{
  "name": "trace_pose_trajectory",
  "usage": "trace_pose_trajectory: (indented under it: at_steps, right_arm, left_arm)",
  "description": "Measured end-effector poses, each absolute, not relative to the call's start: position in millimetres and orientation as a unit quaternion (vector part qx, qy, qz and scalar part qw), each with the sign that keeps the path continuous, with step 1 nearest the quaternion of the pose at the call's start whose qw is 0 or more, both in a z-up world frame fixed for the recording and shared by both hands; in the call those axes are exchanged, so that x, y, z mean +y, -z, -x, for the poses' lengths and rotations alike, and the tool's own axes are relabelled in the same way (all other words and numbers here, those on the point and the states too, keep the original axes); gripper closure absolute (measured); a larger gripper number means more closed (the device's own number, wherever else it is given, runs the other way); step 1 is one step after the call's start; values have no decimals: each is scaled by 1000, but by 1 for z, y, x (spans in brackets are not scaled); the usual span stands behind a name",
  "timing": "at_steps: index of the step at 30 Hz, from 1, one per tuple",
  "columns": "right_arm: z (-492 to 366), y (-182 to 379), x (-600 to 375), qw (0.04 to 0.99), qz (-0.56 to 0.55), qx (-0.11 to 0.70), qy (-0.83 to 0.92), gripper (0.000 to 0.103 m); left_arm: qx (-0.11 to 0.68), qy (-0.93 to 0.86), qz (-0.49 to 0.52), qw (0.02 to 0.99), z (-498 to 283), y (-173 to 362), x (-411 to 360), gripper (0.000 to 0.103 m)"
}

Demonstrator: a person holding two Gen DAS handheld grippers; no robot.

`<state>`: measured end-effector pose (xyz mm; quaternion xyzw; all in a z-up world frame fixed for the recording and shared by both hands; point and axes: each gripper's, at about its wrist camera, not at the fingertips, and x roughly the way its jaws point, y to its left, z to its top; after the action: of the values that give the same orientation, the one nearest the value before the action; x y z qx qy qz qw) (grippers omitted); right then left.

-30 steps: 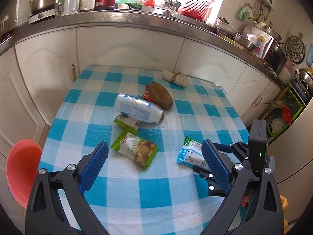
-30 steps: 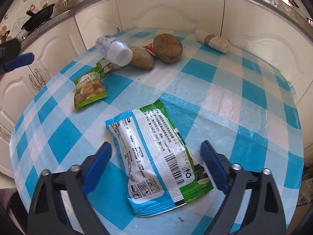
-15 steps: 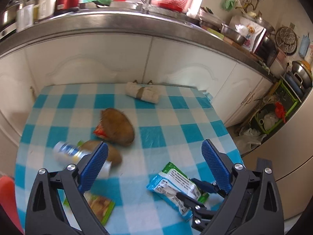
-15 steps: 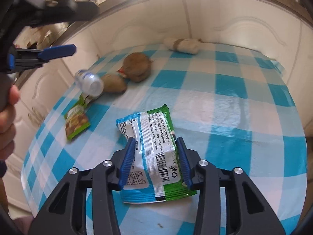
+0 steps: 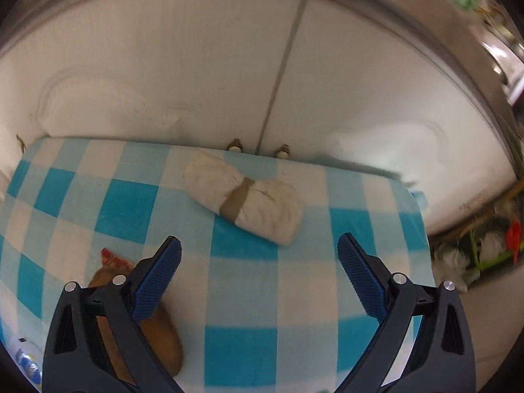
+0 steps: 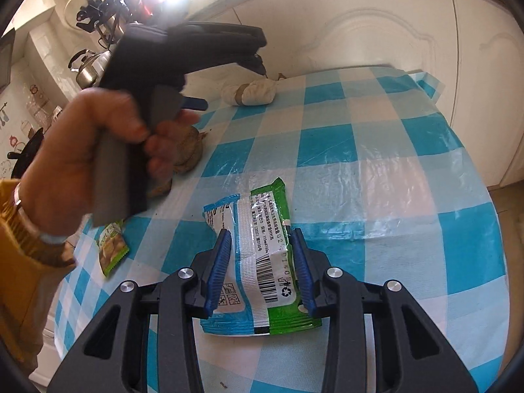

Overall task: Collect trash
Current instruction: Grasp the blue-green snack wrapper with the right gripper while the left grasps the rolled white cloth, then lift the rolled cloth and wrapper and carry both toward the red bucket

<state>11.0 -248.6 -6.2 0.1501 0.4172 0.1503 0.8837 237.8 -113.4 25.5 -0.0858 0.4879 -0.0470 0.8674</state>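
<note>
Both right gripper [image 6: 262, 249] jaws, spread earlier, now pinch the snack packet [image 6: 258, 255].

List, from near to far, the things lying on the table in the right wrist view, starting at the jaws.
Blue-green wrapper gripped in the jaws → small green packet at left → brown potato → white bundle at the far edge.
</note>
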Motion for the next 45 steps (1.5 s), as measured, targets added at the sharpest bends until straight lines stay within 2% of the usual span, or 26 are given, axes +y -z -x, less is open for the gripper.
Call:
trace_pose_trajectory:
  at_steps: [12,14,15,16,21,25,45]
  right_arm:
    - [-13,8,-252,878,-164,421,-158,60]
    - [-13,9,-252,877,-168,422,-158,53]
    - [-13,9,-253,877,-170,421,-158,51]
    - [-12,9,-253,877,-171,420,-158,48]
    - [-11,8,-253,878,-171,418,-158,42]
    - [-11,7,-251,880,-163,418,-156,32]
    - [-8,8,-225,887,-51,440,-129,30]
  left_arm:
    - [477,-28,123,870,-275,3,-118,8]
    - [471,-33,109,875,-275,4,-122,15]
    - [468,-30,103,877,-275,3,-126,25]
    - [467,-25,98,879,-275,3,-130,30]
    - [463,-18,86,882,-271,0,-137,39]
    - [464,-4,85,882,-265,-3,-138,43]
    - [404,64,62,910,-157,-70,-94,44]
